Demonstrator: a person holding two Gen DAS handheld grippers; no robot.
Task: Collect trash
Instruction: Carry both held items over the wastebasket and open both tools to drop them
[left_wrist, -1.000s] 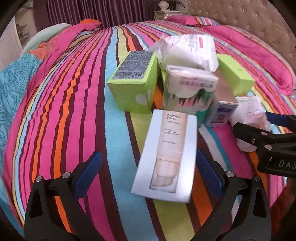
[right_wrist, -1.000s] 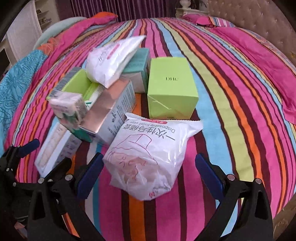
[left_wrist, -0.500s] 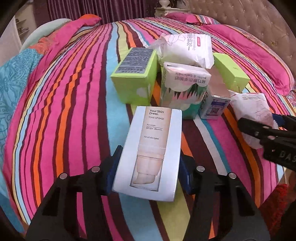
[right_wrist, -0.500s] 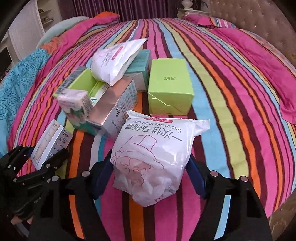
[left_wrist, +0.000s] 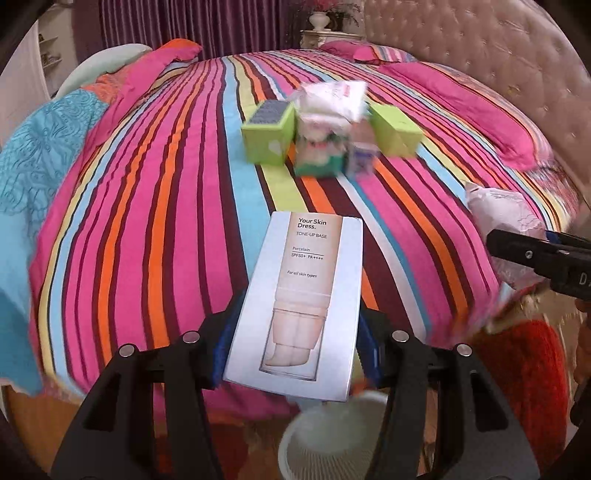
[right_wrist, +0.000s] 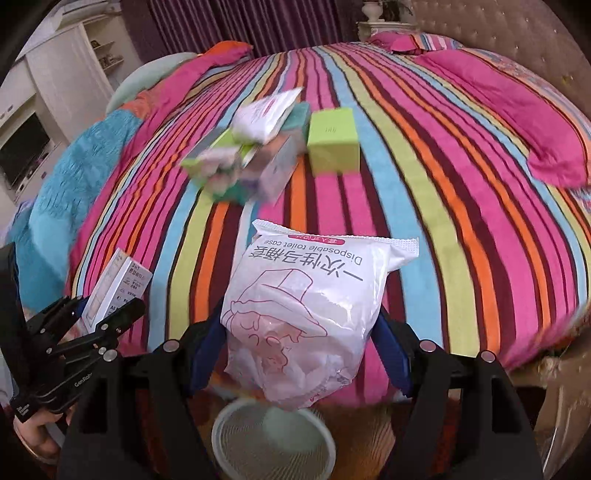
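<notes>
My left gripper (left_wrist: 295, 350) is shut on a white skin-cream box (left_wrist: 299, 295), held up off the striped bed. My right gripper (right_wrist: 301, 347) is shut on a white plastic packet of disposable toilet covers (right_wrist: 306, 306). Both loads hang past the bed's near edge, above a round white mesh bin (right_wrist: 273, 439) on the floor, also seen under the box in the left wrist view as the bin (left_wrist: 328, 439). The left gripper (right_wrist: 107, 314) with the box (right_wrist: 118, 284) shows at the left of the right wrist view. The right gripper (left_wrist: 539, 254) with its packet (left_wrist: 502, 214) shows at the right of the left wrist view.
A blurred heap of trash lies mid-bed: green boxes (left_wrist: 267, 133) (right_wrist: 332, 144), a white packet (right_wrist: 266, 114), a patterned tissue pack (left_wrist: 321, 147) and a small silver box (right_wrist: 277, 170). Pink pillows (left_wrist: 461, 107) and a tufted headboard (left_wrist: 517, 62) lie beyond. A hand (right_wrist: 33, 432) holds the left gripper.
Both grippers closed on their items, the left on the box and the right on the packet, then lifted them and drew back from the heap to the bed's edge, over the bin.
</notes>
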